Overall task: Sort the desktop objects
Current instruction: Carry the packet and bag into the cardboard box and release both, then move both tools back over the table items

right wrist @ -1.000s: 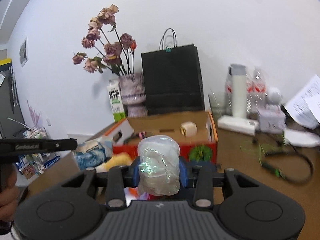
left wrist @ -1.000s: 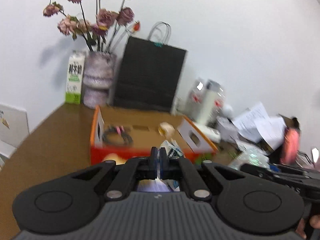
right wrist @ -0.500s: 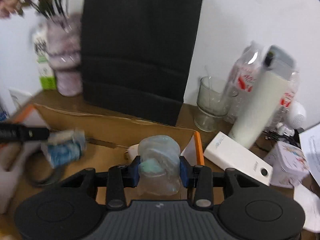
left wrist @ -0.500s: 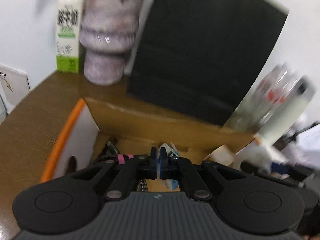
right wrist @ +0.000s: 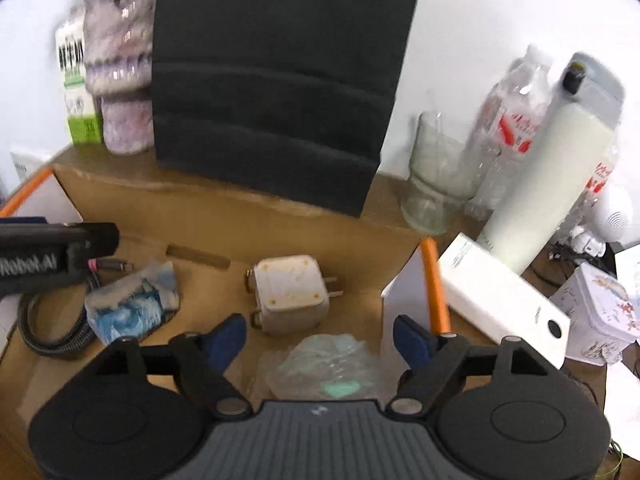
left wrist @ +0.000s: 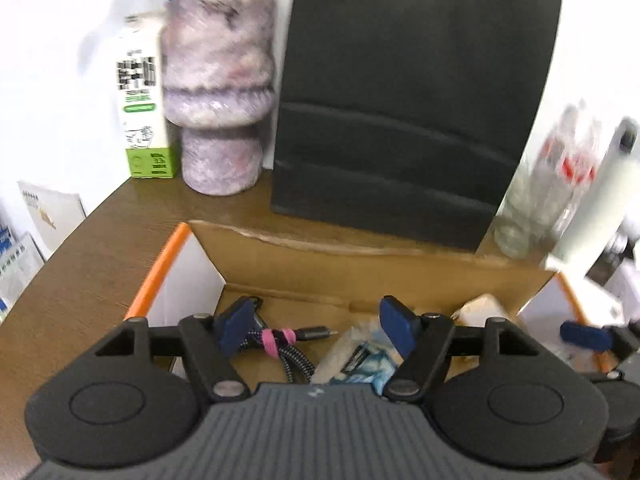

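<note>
Both grippers hover over an open cardboard box (left wrist: 280, 252) with orange edges. My left gripper (left wrist: 316, 328) is open; below it lie a blue-and-white wrapped packet (left wrist: 360, 360) and a coiled braided cable with a pink tie (left wrist: 276, 340). My right gripper (right wrist: 320, 340) is open; a crumpled clear plastic bag (right wrist: 324, 364) lies on the box floor between its fingers. The packet (right wrist: 132, 304), a white plug adapter (right wrist: 290, 292) and the cable (right wrist: 48, 332) show in the right wrist view. The left gripper's body (right wrist: 52, 256) enters at the left.
Behind the box stand a black paper bag (left wrist: 408, 92), a purple vase (left wrist: 220, 92) and a milk carton (left wrist: 144, 96). To the right are a glass cup (right wrist: 436, 184), plastic bottles (right wrist: 508, 120), a white tall bottle (right wrist: 548, 184), a white flat box (right wrist: 504, 304) and a small printed tin (right wrist: 604, 316).
Both grippers moved forward over the box and opened. The left let go of the blue-and-white packet and the right let go of the plastic bag; both now lie in the box.
</note>
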`<state>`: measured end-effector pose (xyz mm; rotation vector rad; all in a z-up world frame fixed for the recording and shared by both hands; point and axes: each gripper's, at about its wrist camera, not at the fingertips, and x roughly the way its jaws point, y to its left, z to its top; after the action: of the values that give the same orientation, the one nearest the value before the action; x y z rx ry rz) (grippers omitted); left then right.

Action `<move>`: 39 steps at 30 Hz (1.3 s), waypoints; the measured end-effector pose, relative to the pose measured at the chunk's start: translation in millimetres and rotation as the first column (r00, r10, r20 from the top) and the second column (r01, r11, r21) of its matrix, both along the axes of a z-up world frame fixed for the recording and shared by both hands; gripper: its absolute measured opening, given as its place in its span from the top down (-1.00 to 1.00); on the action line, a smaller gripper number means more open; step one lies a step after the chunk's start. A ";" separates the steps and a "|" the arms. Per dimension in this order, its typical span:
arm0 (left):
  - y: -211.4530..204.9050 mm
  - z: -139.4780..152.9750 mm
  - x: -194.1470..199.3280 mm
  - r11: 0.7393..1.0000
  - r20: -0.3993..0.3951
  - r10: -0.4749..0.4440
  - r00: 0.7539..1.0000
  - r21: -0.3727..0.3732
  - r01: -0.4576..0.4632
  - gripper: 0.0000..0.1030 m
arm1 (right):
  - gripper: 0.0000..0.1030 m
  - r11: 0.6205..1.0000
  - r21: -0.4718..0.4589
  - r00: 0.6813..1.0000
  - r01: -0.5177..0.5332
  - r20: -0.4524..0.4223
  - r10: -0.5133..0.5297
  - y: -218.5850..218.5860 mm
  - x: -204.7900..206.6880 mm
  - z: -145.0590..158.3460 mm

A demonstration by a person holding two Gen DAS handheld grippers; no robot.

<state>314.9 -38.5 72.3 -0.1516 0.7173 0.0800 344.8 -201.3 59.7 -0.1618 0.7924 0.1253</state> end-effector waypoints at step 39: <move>40.9 -54.1 -394.1 0.975 0.230 -0.221 0.948 0.032 0.220 -1.00 | -0.92 0.955 0.286 0.984 -0.076 0.178 0.025 -24.8 -393.4 -32.3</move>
<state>-79.2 2.3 18.2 -0.0728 0.4956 -0.1481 -48.5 -226.2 27.4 0.0865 0.5884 0.2713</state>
